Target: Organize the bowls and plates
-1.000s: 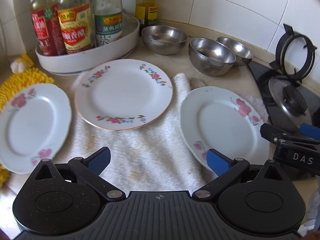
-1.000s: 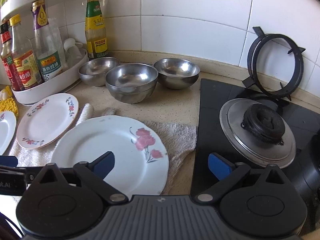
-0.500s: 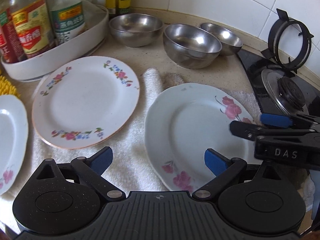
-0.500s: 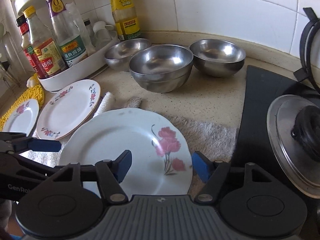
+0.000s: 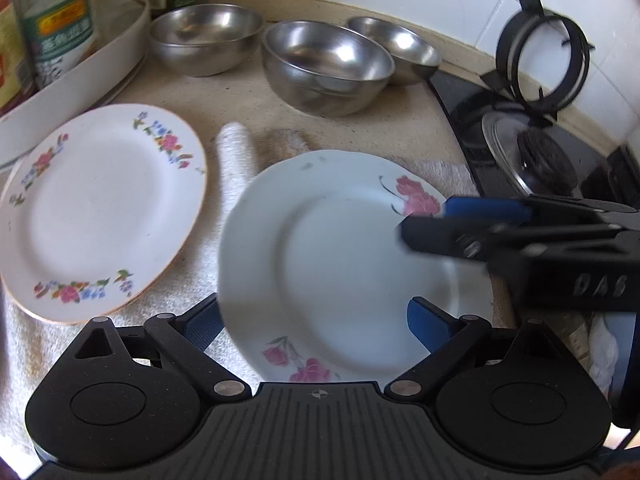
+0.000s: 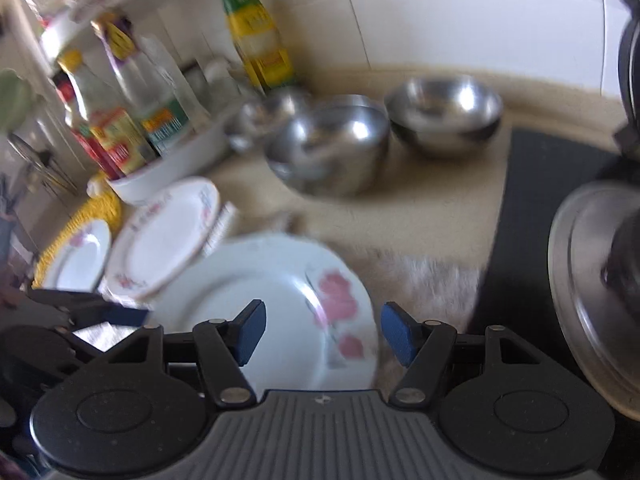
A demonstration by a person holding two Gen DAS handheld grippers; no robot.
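Note:
A white plate with pink roses (image 5: 344,264) lies on a white towel (image 5: 236,160); it also shows in the right wrist view (image 6: 280,292). My left gripper (image 5: 316,324) is open, its fingers on either side of the plate's near rim. My right gripper (image 6: 322,334) is open, straddling the plate's right rim, and reaches over it from the right in the left wrist view (image 5: 452,224). A floral-rimmed plate (image 5: 96,208) lies to the left. A third plate (image 6: 78,256) lies further left. Three steel bowls (image 5: 328,64) stand behind.
A white tray of sauce bottles (image 5: 72,60) stands at the back left. A black gas hob with a burner (image 5: 540,156) and a leaning pan support (image 5: 540,68) is at the right. A yellow mat (image 6: 92,216) lies far left.
Both grippers have closed in on the rose plate. The left moved right and forward until the plate sits between its fingers. The right moved left over the plate's rim and its fingers narrowed.

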